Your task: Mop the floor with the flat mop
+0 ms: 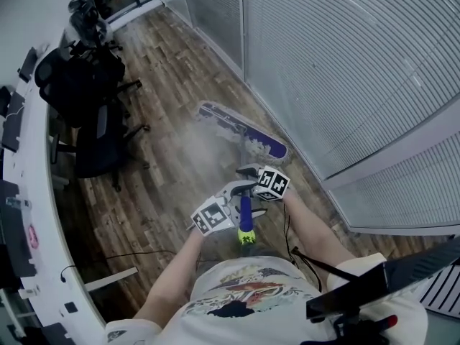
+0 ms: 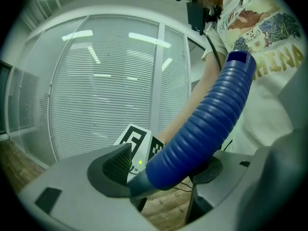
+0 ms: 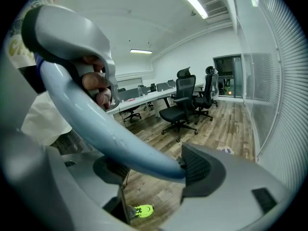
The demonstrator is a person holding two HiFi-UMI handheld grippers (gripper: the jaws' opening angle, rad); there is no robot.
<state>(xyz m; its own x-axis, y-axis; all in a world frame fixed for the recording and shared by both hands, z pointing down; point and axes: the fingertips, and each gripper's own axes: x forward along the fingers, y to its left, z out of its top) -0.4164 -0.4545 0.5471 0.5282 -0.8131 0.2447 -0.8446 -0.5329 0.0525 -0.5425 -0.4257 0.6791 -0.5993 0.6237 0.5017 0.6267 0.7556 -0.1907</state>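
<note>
Down on the floor (image 1: 172, 157) by the glass wall (image 1: 345, 70) sits the flat mop (image 1: 241, 130); our left gripper (image 2: 166, 170) clamps its blue grip (image 2: 207, 119), right gripper (image 3: 154, 170) the shaft (image 3: 96, 129). Swing wide and we'd probably bang the glass.

L gripper (image 2: 163, 167) & R gripper (image 3: 154, 170) side by side, jaws clamped.

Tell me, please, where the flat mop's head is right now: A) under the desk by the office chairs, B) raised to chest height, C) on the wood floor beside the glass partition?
C: the mop head lies on the wood floor close beside the glass partition, well apart from the office chairs, while the left gripper and right gripper are each shut on its handle.
</note>
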